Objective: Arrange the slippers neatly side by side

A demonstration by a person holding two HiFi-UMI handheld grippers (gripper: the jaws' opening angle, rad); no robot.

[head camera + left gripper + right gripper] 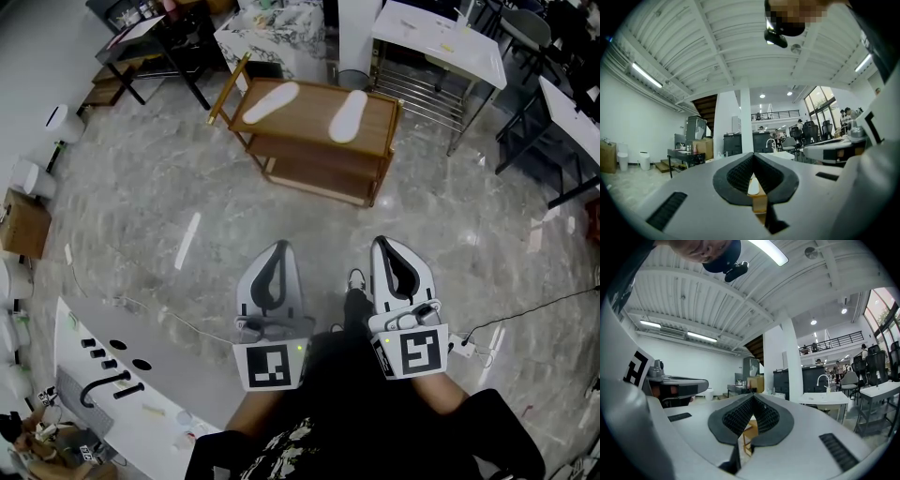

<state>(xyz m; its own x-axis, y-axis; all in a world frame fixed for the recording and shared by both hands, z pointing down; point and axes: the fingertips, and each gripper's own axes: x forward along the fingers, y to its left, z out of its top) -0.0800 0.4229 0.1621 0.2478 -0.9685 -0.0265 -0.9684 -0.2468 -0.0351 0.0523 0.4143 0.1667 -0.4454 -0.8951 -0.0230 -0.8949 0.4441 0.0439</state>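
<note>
The left gripper (279, 249) and right gripper (386, 246) are squeezed closed and empty, with 2 white slippers (270, 101) (349, 115) on a cart (309, 109) well ahead of the jaws.

Two slippers (269, 100) (349, 115) lie well apart on the wooden cart (375, 142), ahead of both tongs.

A: Any words, numbers or brand names to read here?

B: None. The left cube (273, 366) on the left gripper (278, 248) and the right cube (419, 352) on the right gripper (386, 244) bear only black-and-white square patterns, no letters or digits.
</note>
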